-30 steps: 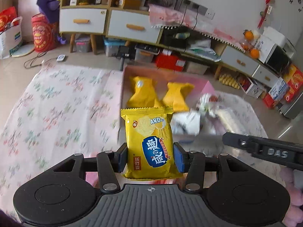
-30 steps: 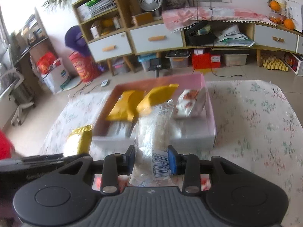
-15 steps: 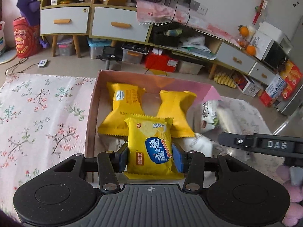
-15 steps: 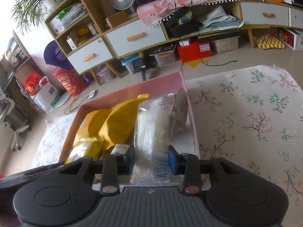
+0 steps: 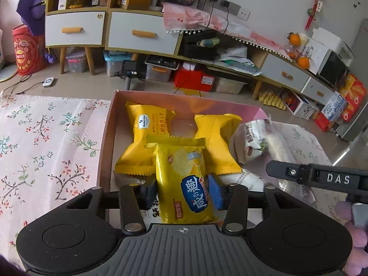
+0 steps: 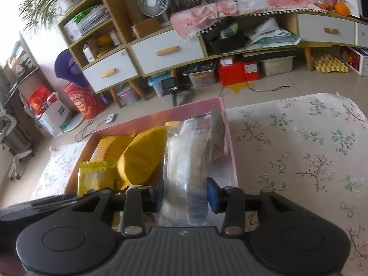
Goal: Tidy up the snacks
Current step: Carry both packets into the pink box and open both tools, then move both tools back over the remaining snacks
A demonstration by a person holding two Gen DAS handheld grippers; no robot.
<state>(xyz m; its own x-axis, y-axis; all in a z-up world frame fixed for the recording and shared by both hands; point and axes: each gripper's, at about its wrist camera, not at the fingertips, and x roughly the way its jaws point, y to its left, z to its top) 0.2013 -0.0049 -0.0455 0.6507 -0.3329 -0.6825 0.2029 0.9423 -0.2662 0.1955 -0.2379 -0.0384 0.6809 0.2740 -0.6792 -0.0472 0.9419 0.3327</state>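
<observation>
Yellow cracker packet (image 5: 184, 179) and clear packet (image 6: 186, 172), lower ends hidden, between just-opening, no-longer-pinching jaws.

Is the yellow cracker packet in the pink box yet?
In. The yellow cracker packet lies on other packets inside the pink box, between the just-opened left gripper jaws.

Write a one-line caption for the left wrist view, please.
Left gripper, jaws just opened, releases a yellow cracker pack into the pink box beside two yellow snack packs.
</observation>
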